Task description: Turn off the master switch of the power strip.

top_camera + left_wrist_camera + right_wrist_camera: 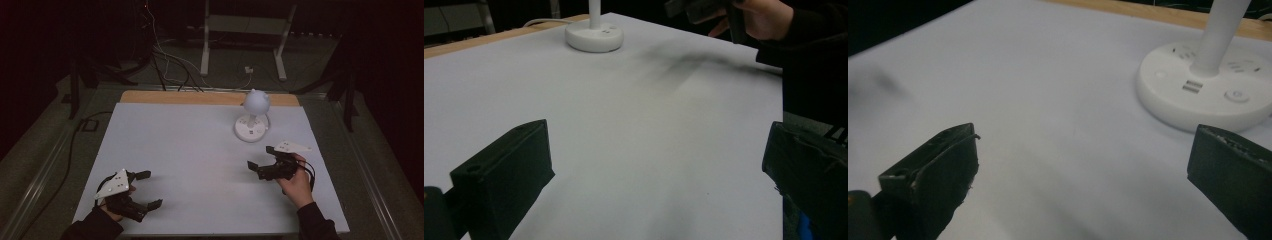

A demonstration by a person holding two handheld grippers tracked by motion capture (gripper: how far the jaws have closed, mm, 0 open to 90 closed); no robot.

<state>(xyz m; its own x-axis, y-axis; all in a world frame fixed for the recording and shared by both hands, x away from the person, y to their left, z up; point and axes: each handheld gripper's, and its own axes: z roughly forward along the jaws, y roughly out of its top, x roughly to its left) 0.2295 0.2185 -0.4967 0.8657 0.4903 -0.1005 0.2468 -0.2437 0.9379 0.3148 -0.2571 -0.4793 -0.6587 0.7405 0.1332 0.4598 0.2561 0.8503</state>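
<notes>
A white desk lamp (252, 114) with a round base and a globe head stands at the back right of the white table (190, 150). Its base (594, 37) also lies far off in the left gripper view and close at the upper right in the right gripper view (1208, 90). My left gripper (148, 189) rests near the table's front left corner, open, with nothing between its jaws. My right gripper (261, 156) hovers just in front of the lamp base, open and empty, pointing left.
A wooden strip (200, 97) runs along the table's far edge. Cables (165, 65) and a white metal stand (245, 35) lie on the dark floor behind. The other hand and its gripper (744, 17) sit at the top right of the left gripper view.
</notes>
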